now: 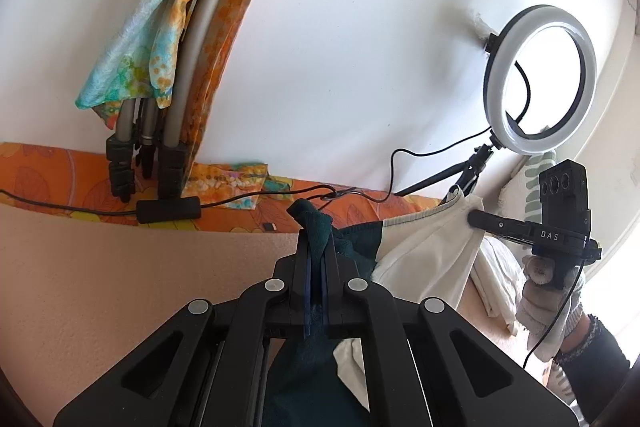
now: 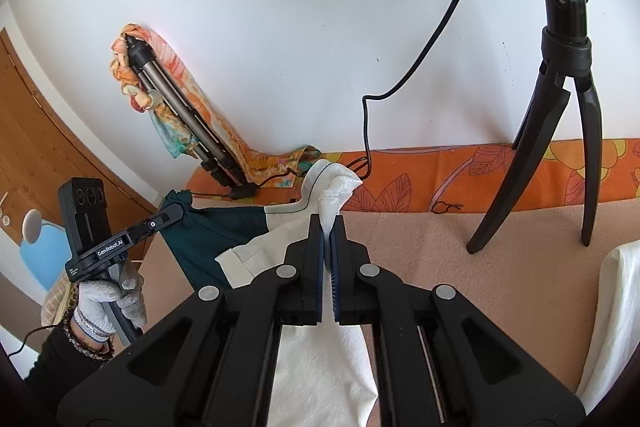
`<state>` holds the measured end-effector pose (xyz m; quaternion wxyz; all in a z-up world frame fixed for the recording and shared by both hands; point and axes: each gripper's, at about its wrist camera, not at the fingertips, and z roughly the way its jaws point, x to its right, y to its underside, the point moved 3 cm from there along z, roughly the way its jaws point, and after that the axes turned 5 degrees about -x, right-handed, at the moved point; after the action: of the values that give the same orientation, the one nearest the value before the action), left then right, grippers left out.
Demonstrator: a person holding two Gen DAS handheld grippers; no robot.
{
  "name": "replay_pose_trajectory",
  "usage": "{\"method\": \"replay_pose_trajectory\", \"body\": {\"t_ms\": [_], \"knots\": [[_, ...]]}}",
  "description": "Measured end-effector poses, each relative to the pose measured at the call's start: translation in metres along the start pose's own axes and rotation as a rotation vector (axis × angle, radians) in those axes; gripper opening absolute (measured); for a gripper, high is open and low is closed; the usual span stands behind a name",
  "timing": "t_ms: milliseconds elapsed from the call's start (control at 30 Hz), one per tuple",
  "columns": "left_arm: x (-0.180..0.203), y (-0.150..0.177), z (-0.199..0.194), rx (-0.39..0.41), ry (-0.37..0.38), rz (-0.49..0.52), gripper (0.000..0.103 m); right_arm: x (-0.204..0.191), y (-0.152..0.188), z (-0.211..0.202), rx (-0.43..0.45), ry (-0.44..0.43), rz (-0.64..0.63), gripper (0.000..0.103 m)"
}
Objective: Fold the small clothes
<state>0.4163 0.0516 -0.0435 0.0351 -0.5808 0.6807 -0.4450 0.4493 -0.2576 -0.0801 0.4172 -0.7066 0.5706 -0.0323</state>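
**Garment strung between both grippers above the peach blanket**

Closest to my left camera, the left gripper (image 1: pixel 316 227) is clamped shut on the dark teal end of the garment (image 1: pixel 420 247), a tuft of teal cloth poking up past its fingertips. From there I see the garment's long axis run roughly level toward the right, teal giving way to white, its upper edge taut and the rest sagging toward the peach blanket (image 1: pixel 120 287). At the far end the right gripper (image 2: pixel 330 223) is pinched tight on the white corner, which also sticks up above the pads. A gloved hand (image 2: pixel 108 301) holds the left tool's handle in the right view.

Most of the hanging cloth is hidden behind the gripper bodies, so I cannot tell what kind of garment it is. Further right, a ring light (image 1: pixel 540 79) stands on its small tripod (image 2: pixel 560 131); white cloth (image 2: pixel 616 327) is cut off at the edge.
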Motion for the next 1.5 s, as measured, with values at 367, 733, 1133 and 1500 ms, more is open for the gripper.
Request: {"method": "replay_pose_trajectory", "body": {"t_ms": [367, 733, 1133, 1500], "knots": [[0.043, 0.044, -0.050, -0.002, -0.013, 0.069, 0.002, -0.046, 0.052, -0.063, -0.001, 0.009, -0.052, 0.004], [0.080, 0.154, -0.097, -0.097, -0.036, 0.170, 0.002, -0.090, 0.181, -0.111, -0.065, 0.029, -0.112, 0.004], [0.094, 0.238, -0.118, -0.191, -0.106, 0.321, 0.005, -0.095, 0.286, -0.107, -0.137, 0.166, -0.222, 0.004], [0.102, 0.258, -0.186, -0.185, -0.012, 0.376, 0.012, -0.097, 0.312, -0.155, -0.160, 0.168, -0.318, 0.009]]}}
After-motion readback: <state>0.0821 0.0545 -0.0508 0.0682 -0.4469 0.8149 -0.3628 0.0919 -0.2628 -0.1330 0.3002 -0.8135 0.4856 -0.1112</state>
